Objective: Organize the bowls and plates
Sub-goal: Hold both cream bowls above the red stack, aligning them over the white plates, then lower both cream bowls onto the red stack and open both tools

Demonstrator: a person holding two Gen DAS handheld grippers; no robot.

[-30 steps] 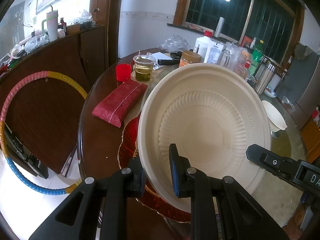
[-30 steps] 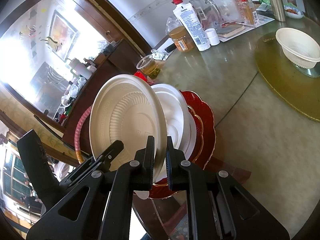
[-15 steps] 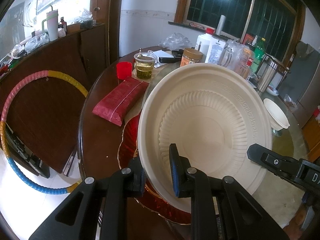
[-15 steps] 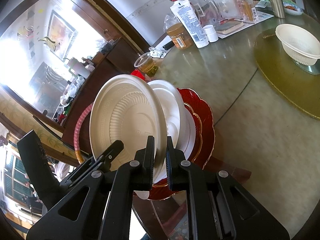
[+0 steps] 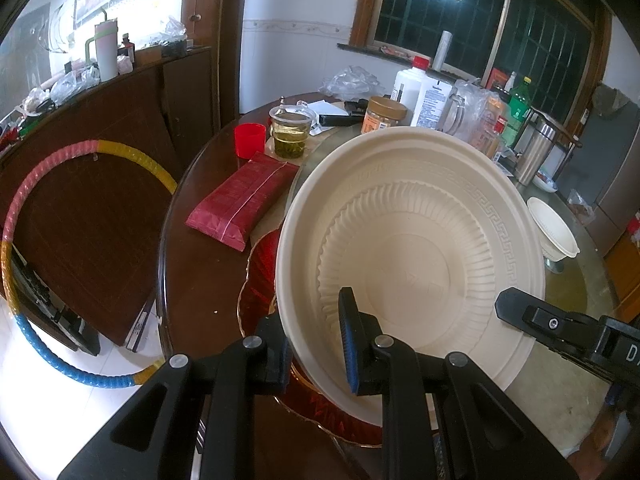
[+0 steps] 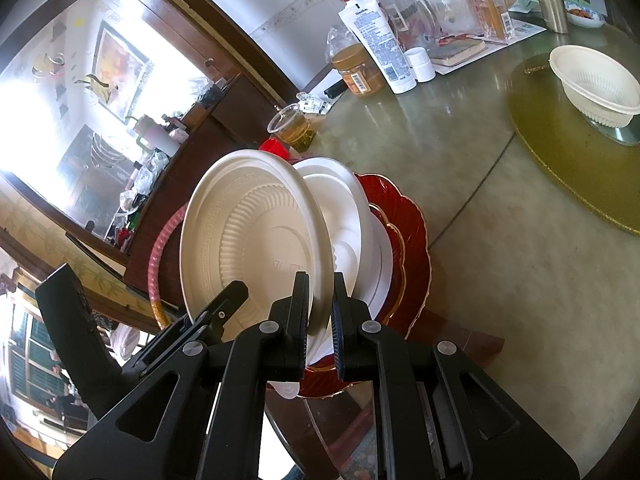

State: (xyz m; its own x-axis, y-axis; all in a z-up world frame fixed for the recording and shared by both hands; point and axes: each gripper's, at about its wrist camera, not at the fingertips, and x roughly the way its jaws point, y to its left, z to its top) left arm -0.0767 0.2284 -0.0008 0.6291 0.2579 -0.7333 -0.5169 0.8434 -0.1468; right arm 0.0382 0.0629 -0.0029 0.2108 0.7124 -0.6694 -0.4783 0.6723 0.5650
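Left wrist view: both left gripper and right gripper clenched on cream plate rim, tilted above red plate; lower it level, release together.

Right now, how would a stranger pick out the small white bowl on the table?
Find the round gold turntable on the greenish tabletop. The small white ribbed plastic bowl stands alone on it, upright, far from the stacked plates on the red scalloped platter.
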